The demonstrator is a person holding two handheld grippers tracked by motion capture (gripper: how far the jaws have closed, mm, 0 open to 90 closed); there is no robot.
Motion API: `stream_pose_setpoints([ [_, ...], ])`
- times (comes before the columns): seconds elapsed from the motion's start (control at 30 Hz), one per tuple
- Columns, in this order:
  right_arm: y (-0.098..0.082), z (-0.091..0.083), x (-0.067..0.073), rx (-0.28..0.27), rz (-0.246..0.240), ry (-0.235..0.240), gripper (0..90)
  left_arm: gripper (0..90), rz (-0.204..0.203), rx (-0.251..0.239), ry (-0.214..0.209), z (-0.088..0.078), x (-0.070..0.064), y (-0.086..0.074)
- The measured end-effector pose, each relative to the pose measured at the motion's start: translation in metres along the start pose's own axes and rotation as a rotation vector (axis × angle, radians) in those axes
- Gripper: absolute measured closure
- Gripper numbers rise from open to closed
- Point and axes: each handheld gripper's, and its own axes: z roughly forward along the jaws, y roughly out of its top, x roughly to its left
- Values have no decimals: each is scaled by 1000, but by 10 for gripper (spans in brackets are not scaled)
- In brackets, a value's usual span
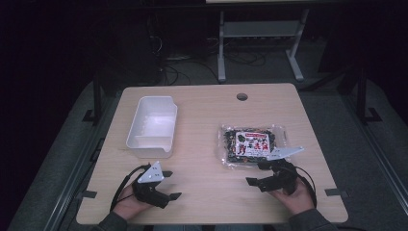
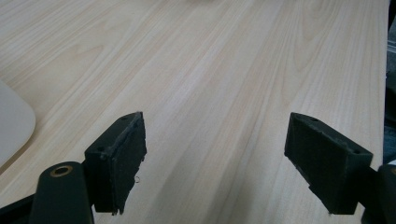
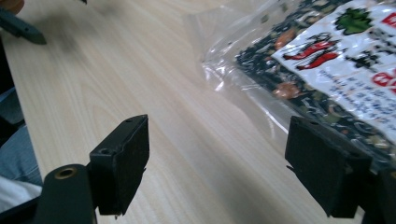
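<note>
A clear plastic bag (image 1: 252,144) of dark mixed snack with a white and red label lies flat on the right half of the wooden table (image 1: 207,110). My right gripper (image 1: 256,173) is low at the bag's near left corner, open, with nothing between its jaws. In the right gripper view the bag (image 3: 327,70) lies ahead to the right, its edge beside the right jaw, and the right gripper (image 3: 217,126) is over bare wood. My left gripper (image 1: 171,184) is open over bare table near the front edge. The left gripper (image 2: 215,126) has only wood between its jaws.
A white rectangular bin (image 1: 151,126) stands empty on the table's left half, just beyond the left gripper; its corner (image 2: 14,123) sits at the left edge of the left gripper view. A round cable hole (image 1: 242,96) is at the table's far edge.
</note>
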Motion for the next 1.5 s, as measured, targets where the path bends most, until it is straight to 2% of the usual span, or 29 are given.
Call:
stream_pose_setpoints([
  [0.23, 3, -15, -12, -36, 31, -61, 209, 200, 5, 8, -4, 1, 0, 0],
  [0.27, 4, -17, -14, -38, 30, -81, 210, 200, 6, 8, -5, 2, 0, 0],
  [0.33, 5, -22, -23, -52, 45, -103, 209, 200, 5, 8, -3, 1, 0, 0],
  [0.4, 5, -23, -26, -53, 50, -108, 208, 200, 5, 8, -4, 1, 0, 0],
  [0.53, 10, -30, -42, -72, 88, -138, 208, 200, 7, 12, -4, 2, 1, 0],
  [0.63, 11, -34, -47, -80, 98, -148, 209, 200, 5, 12, -3, 2, 1, 0],
  [0.7, 10, -41, -54, -87, 110, -179, 215, 200, 4, 11, -2, 2, 1, 0],
  [0.73, 10, -41, -54, -87, 110, -179, 215, 200, 4, 11, -2, 2, 1, 0],
  [0.93, -2, -58, -75, -110, 197, -233, 234, 200, 6, 14, -2, 3, 1, 0],
  [1.2, -18, -65, -85, -80, 267, -284, 276, 200, 14, 18, -3, 3, 0, 0],
  [1.3, -29, -66, -85, -47, 294, -307, 307, 200, 11, 16, -1, 3, 0, 0],
  [1.47, -39, -66, -84, -26, 336, -297, 331, 200, 11, 16, -1, 3, 0, 0],
  [1.5, -42, -65, -84, -24, 360, -293, 339, 200, 12, 16, -1, 3, 0, 0],
])
